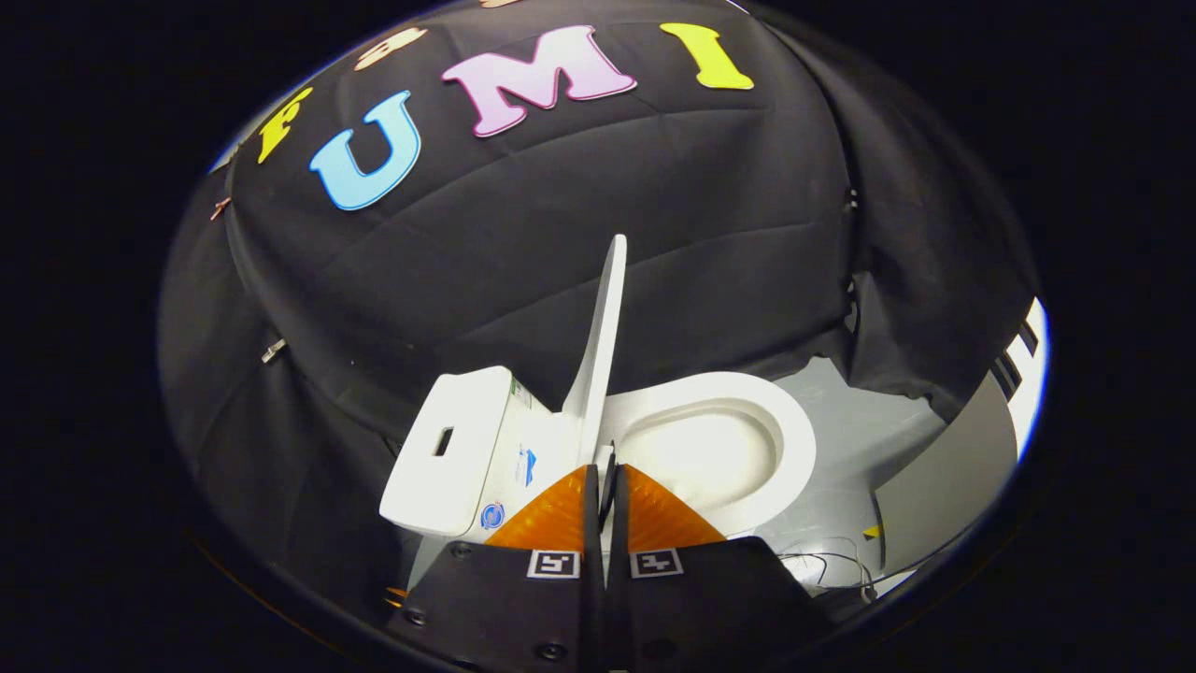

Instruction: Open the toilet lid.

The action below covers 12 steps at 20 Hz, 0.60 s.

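Note:
A white toilet stands on the floor and I see it from its side. Its tank (pixel 448 458) is to the left of my fingers and its open bowl with the seat (pixel 719 449) is to the right. The lid (pixel 603 327) stands upright and edge-on between tank and bowl, rising just beyond my fingertips against the black cloth wall. My gripper (pixel 605 479) is shut, its fingers pressed together with only a thin dark slit between them. The tips sit in front of the lid's lower end near the hinge. I see nothing held between them.
The black cloth wall (pixel 561 234) hangs close behind the toilet. A grey floor (pixel 869 439) lies to the right of the bowl, with thin wires (pixel 832 561) on it. A grey panel (pixel 953 477) stands further right.

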{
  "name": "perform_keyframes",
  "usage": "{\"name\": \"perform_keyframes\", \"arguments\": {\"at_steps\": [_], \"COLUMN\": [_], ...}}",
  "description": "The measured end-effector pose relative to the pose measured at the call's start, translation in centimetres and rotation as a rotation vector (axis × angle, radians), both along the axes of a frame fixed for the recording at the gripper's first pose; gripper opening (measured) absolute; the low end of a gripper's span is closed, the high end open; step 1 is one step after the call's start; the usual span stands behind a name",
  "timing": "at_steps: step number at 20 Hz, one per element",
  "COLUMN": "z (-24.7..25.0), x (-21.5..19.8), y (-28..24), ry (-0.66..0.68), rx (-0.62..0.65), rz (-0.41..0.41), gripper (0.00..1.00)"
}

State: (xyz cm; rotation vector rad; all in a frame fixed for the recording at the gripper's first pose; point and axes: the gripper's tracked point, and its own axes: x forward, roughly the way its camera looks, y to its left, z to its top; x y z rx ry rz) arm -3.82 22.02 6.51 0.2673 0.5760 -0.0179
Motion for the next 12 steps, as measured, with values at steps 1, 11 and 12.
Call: {"name": "perform_keyframes", "arguments": {"at_steps": [1, 11, 12], "z": [0.3, 2.3, 2.3], "x": [0.0, 0.7, 0.7], "y": [0.7, 9.7, 10.3], "ry": [-0.002, -0.011, -0.007], "rx": [-0.018, -0.215, -0.23], "rz": [0.004, 0.011, -0.001], "gripper": [0.05, 0.05, 0.05]}}
